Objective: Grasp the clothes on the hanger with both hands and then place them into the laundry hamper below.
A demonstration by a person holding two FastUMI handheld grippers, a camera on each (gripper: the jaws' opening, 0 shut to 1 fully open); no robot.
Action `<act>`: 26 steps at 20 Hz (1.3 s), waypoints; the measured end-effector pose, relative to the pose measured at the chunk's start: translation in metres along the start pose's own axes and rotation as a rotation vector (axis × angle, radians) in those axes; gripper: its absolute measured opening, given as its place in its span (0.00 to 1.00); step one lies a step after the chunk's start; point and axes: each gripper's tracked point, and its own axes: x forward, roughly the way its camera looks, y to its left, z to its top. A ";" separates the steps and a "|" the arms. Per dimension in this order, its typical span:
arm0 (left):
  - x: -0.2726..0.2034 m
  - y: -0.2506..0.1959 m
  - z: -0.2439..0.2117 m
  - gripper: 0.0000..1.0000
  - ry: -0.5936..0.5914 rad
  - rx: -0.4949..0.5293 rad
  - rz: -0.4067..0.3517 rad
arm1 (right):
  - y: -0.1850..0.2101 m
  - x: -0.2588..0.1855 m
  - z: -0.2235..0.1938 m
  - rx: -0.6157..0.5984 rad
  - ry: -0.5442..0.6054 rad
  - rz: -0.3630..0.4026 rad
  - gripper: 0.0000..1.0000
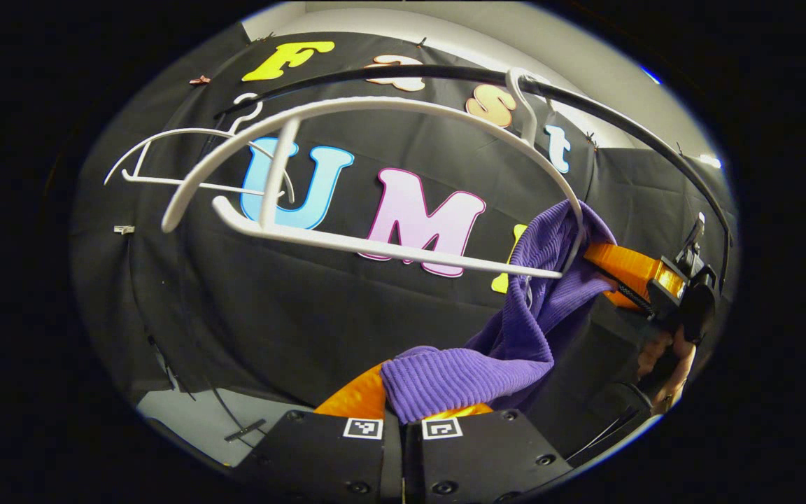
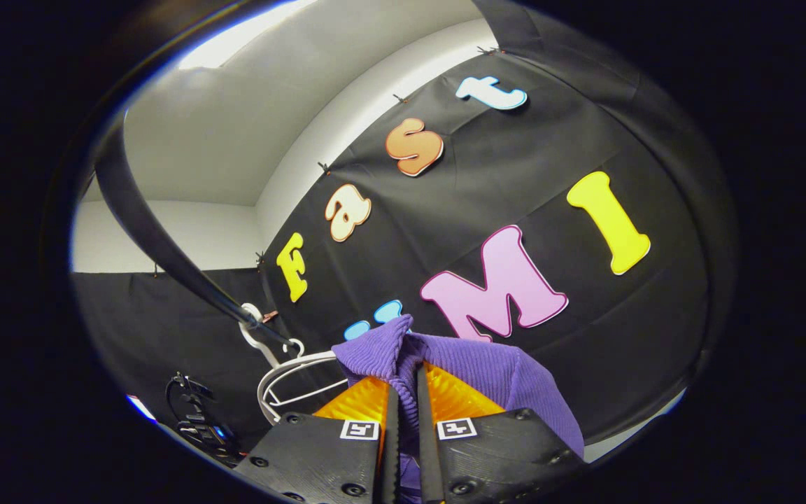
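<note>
A purple knit garment (image 1: 515, 336) drapes from the right end of a white hanger (image 1: 375, 245) down to my left gripper (image 1: 403, 402), whose orange fingers are shut on a fold of it. In the left gripper view my right gripper (image 1: 613, 280) shows at the far right, held by a hand (image 1: 662, 364), its orange fingers clamped on the garment's upper part beside the hanger's tip. In the right gripper view my right gripper (image 2: 404, 392) is shut on the purple garment (image 2: 473, 371), which bunches over its fingers. The hanger hangs from a black rail (image 1: 585, 105).
A second, bare white hanger (image 1: 165, 161) hangs farther left on the rail. In the right gripper view the black rail (image 2: 158, 245) slants down to white hangers (image 2: 291, 378). Cables and a black device (image 2: 193, 413) sit low on the left. Grey floor (image 1: 200, 420) shows below.
</note>
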 end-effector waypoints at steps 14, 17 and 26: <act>-0.007 -0.002 -0.047 0.06 0.137 0.042 -0.032 | -0.081 -0.040 -0.103 -0.185 0.285 -0.259 0.16; -0.007 0.001 -0.058 0.06 0.180 0.038 -0.025 | -0.072 -0.057 -0.144 -0.159 0.399 -0.235 0.16; 0.000 0.010 -0.080 0.06 0.303 -0.059 0.051 | -0.015 -0.104 -0.237 -0.076 0.697 -0.111 0.16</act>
